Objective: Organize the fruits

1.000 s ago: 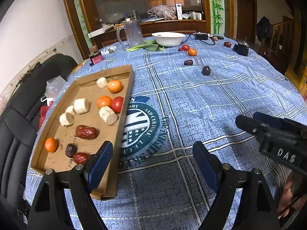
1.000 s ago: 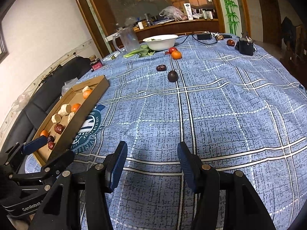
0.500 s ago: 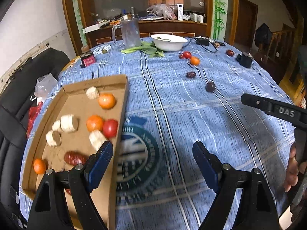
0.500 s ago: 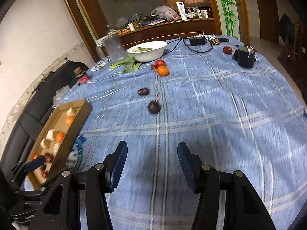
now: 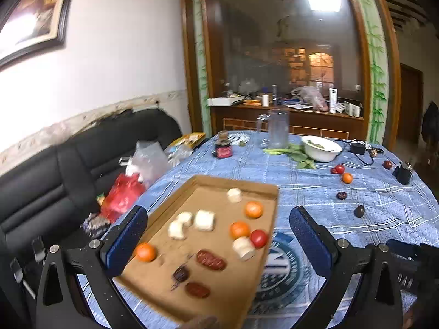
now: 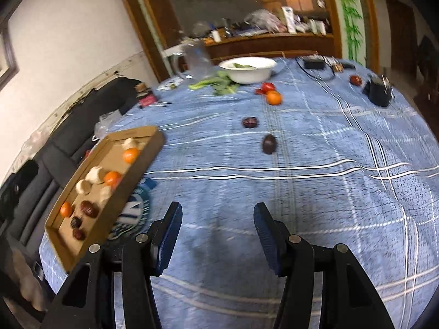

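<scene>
Hovering grippers: the left gripper (image 5: pixel 218 242) and the right gripper (image 6: pixel 218 237) both stand wide apart with nothing between the pads.
Left gripper position: above the near part of the cardboard tray (image 5: pixel 270 200), which looks tilted in both views; whether it rests flat on the table cannot be told.
Right gripper position: over bare blue tablecloth (image 6: pixel 329 148), well apart from any fruit.
Fruit already in the tray: oranges such as one at (image 5: pixel 254 209), a small red tomato (image 5: pixel 259 238), pale banana pieces (image 5: pixel 204 220) and dark red dates (image 5: pixel 210 260).
Fruit still loose: a dark plum (image 6: pixel 269 144), a dark round fruit (image 6: pixel 250 122), an orange (image 6: pixel 273 97) touching a tomato (image 6: pixel 267 86), and a red fruit (image 6: pixel 355 79) far off.
Risk: round fruit may roll if nudged by an open pad, and a bumped or tipping tray could spill its load.
Left view only: sofa (image 5: pixel 55 170) with bags.
Right view only: the loose fruit up close, and the white bowl (image 6: pixel 248 70) in clear sight.
</scene>
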The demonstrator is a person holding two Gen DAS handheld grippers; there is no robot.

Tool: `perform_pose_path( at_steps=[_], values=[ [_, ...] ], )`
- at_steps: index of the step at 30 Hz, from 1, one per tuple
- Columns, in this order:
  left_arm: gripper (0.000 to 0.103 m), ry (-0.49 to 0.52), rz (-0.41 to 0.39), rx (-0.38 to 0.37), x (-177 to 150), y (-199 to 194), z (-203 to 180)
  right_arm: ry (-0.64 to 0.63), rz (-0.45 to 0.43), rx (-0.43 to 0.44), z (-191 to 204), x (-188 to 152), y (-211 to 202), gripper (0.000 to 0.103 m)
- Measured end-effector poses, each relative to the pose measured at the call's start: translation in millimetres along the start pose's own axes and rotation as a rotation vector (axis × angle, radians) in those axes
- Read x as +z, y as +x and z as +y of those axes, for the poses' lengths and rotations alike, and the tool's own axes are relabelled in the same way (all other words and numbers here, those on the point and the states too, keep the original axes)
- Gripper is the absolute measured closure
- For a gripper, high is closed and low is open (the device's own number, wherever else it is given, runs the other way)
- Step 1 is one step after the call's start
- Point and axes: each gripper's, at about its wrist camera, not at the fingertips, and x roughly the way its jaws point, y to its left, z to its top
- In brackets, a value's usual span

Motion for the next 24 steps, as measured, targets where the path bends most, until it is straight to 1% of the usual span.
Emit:
perform_pose_path(
  at_steps=[2,4,5,6,8,12,16,20,24],
  values=[
    [0.0,-0.023,0.042,-0.014,-6.4,0.2,14.0,-0.052,-0.014,-0.025,18.3,-11.0,-2.5,0.026],
    [0.0,-0.04,0.108,-0.019,-16.1,5.2,29.4,-0.104,-0.018,-0.058,35.4,-23.4,-2.5,0.026],
    [0.0,-0.043,0.135,-0.012,-21.6,6.4,35.3,-0.124,-0.01,-0.061,42.1,-28.6,-1.9,0.026],
    [0.0,-0.046,0.168,0.006,-27.9,8.7,42.2,-0.139,0.003,-0.051,49.3,-33.3,-0.9,0.026],
    [0.0,-0.059,0.191,0.022,-35.4,7.8,50.1,-0.15,0.023,-0.024,60.0,-37.9,-2.2,0.026],
    [0.0,-0.106,0.181,0.022,-36.5,-1.1,61.7,-0.185,0.024,-0.012,78.8,-36.8,-9.6,0.026],
    [0.0,-0.106,0.175,0.009,-36.1,-3.6,64.2,-0.257,0.018,-0.032,99.6,-35.7,-10.7,0.024],
    [0.0,-0.099,0.206,0.006,-41.7,4.0,65.4,-0.335,0.023,-0.051,119.9,-32.4,0.4,0.024],
    [0.0,-0.101,0.235,0.018,-46.9,11.5,68.7,-0.363,0.035,-0.062,129.2,-28.9,11.9,0.024]
  ],
)
